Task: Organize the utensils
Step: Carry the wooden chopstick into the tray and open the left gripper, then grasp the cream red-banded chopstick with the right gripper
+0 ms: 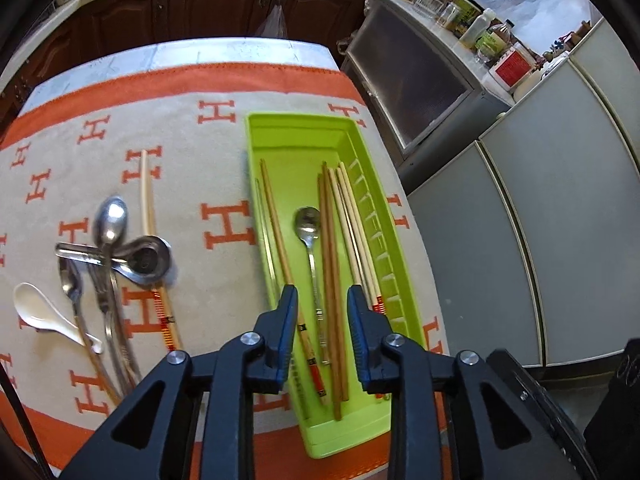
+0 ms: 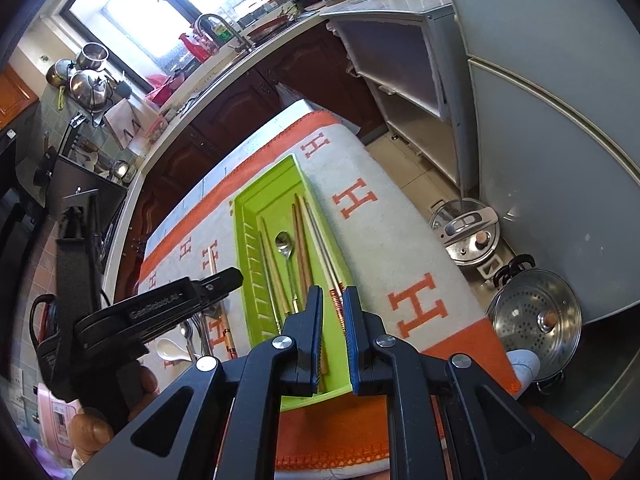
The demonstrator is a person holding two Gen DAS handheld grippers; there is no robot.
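Chopsticks and one spoon lay lengthwise in the green tray, sorted; loose spoons waited on the counter. Left tool hung spread and empty, right tool likewise parted above the tray

We see an orange-and-cream cloth w/ H letters over the table. Behind it, dark wood cabinets. On the floor by the grey fridge — a pressure cooker & a steamer pot. Sink tap under the window.
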